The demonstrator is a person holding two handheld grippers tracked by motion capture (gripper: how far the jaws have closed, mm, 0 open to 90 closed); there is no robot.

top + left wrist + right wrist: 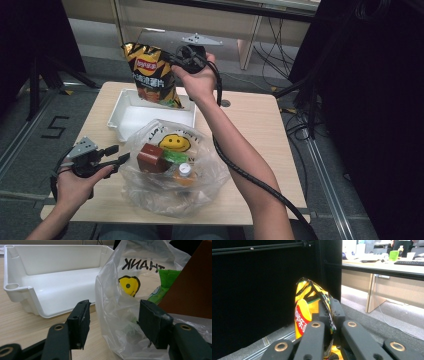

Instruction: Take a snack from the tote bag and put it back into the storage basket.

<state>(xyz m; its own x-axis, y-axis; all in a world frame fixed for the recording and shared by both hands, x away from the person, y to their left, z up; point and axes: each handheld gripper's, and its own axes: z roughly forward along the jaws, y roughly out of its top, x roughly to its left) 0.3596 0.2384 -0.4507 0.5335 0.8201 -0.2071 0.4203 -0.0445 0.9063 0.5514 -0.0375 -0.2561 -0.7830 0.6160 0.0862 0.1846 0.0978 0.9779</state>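
Above the white tray (pixel 120 112), at the far side of the counter (pixel 250 125), we hold the chip bag (pixel 152 75) in the right gripper (pixel 181 56), its jaws pinching the bag's top edge, as the right gripper view confirms. The bag hangs with its lower end just over the tray's back wall. To do this step well, we judge that we should lower the bag until its bottom rests inside the tray, tip it flat, and only then let go, so it does not topple over the wall.

The tray itself looks bare inside. The clear plastic bag (pixel 165 200) with the smiley print holds a brown box (pixel 150 157), a green packet (pixel 175 156) and a small capped bottle (pixel 184 172). Our left gripper (pixel 117 155) sits at that bag's edge, its jaws spread, a loose fold of plastic between them but not squeezed.
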